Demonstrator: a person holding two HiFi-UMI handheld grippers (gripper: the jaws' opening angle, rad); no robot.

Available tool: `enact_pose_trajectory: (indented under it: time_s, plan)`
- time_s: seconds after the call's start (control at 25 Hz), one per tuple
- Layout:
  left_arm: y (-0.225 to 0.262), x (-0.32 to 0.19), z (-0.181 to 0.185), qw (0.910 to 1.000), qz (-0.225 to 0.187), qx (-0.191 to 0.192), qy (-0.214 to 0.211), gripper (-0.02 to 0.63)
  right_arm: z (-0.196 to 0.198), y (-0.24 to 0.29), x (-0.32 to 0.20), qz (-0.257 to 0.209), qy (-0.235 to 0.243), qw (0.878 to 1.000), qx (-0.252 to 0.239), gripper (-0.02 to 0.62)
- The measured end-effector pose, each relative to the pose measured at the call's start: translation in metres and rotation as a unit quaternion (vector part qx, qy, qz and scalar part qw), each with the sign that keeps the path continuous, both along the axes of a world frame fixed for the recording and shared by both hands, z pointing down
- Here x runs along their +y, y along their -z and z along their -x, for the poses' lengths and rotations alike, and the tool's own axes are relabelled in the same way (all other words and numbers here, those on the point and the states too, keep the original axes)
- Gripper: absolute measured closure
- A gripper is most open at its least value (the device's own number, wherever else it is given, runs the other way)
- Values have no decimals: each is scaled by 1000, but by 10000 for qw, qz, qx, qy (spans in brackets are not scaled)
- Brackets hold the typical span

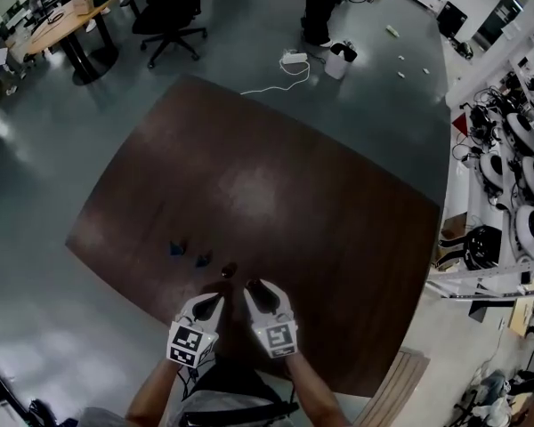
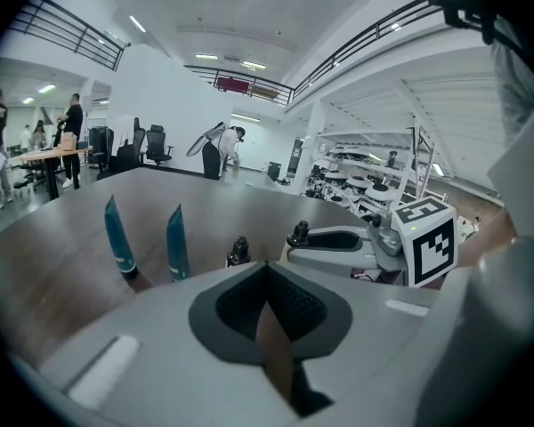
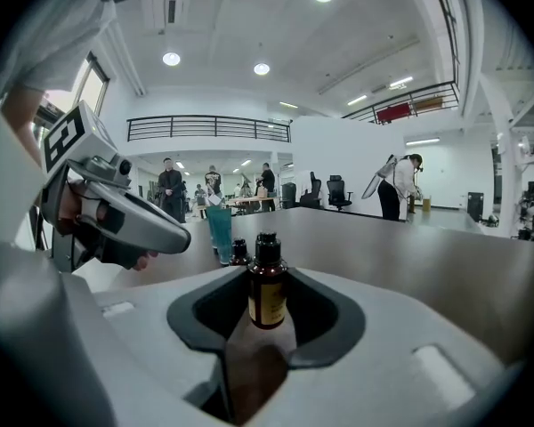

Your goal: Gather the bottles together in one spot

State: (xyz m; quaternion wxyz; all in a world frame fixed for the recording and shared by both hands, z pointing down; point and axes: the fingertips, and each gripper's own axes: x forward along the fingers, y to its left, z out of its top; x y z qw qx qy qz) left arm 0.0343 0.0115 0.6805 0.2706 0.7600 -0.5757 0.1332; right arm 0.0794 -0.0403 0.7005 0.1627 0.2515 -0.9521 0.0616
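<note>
A small brown bottle (image 3: 267, 299) with a black cap stands between my right gripper's (image 3: 267, 276) pads, which are shut on it. Its cap (image 2: 299, 232) shows at that gripper's tip in the left gripper view. Whether its base rests on the brown table (image 1: 276, 185) I cannot tell. Just ahead stand another small dark bottle (image 1: 229, 269) (image 2: 238, 251) and two teal tubes (image 1: 176, 248) (image 1: 202, 259), close together near the table's front. My left gripper (image 1: 215, 299) (image 2: 267, 267) hovers beside the right one (image 1: 260, 286), shut with nothing in it.
The table's near edge lies right under both grippers. Shelves with equipment (image 1: 507, 176) line the right side. On the floor beyond the table are a white box with a cable (image 1: 294, 59), office chairs (image 1: 171, 16) and a round desk (image 1: 67, 20).
</note>
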Motion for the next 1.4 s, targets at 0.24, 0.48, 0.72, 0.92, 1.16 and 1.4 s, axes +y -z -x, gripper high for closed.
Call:
enact_pose_trajectory:
  time_s: [0.24, 0.48, 0.72, 0.92, 1.16, 1.4]
  plan:
    - [-4, 8, 2, 10000, 47, 9, 69, 604, 4, -15, -2, 105, 18, 9999, 105, 463]
    - [-4, 10, 3, 9999, 79, 1, 76, 604, 5, -18, -2, 144, 43, 9997, 185, 463]
    - [-3, 9, 5, 9999, 76, 0, 83, 604, 5, -23, 0, 219, 7, 9995, 233, 463]
    - [-6, 11, 5, 9999, 111, 24, 65, 604, 5, -26, 0, 179, 6, 9995, 271, 463]
    - [-6, 7, 6, 9999, 120, 41, 57, 604, 5, -29, 1, 226, 22, 9990, 375, 462]
    - [-10, 7, 9, 9999, 131, 51, 60, 605, 7, -29, 2, 236, 35, 9988, 422, 462]
